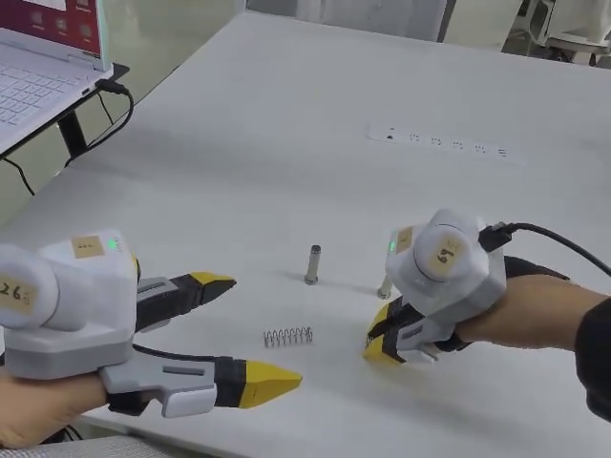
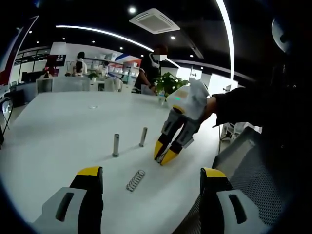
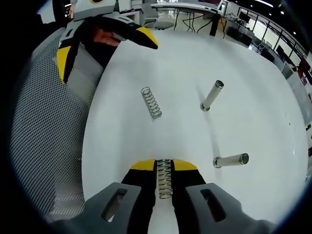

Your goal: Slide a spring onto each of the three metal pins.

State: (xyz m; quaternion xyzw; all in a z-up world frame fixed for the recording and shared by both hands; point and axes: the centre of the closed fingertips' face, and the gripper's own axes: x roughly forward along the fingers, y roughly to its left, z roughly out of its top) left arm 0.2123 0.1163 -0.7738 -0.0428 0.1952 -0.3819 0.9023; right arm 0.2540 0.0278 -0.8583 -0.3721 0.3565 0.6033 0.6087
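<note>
Two upright metal pins stand on the white table: one (image 1: 313, 264) in the middle, the other (image 1: 385, 286) half hidden behind my right gripper (image 1: 380, 345). That gripper is shut on a spring (image 3: 164, 178), tips down near the table just in front of the second pin (image 3: 230, 160). A loose spring (image 1: 288, 336) lies flat between the two grippers. My left gripper (image 1: 260, 330) is open at the lower left with nothing between its yellow-tipped fingers, and the loose spring (image 2: 135, 180) lies just ahead of them. Both pins (image 2: 116, 145) (image 2: 143, 137) stand beyond it.
A laptop (image 1: 38, 67) with a black cable sits at the far left edge. A white power strip (image 1: 444, 145) lies farther back on the table. A grey mesh chair (image 3: 53, 126) is at the near table edge. People stand far behind.
</note>
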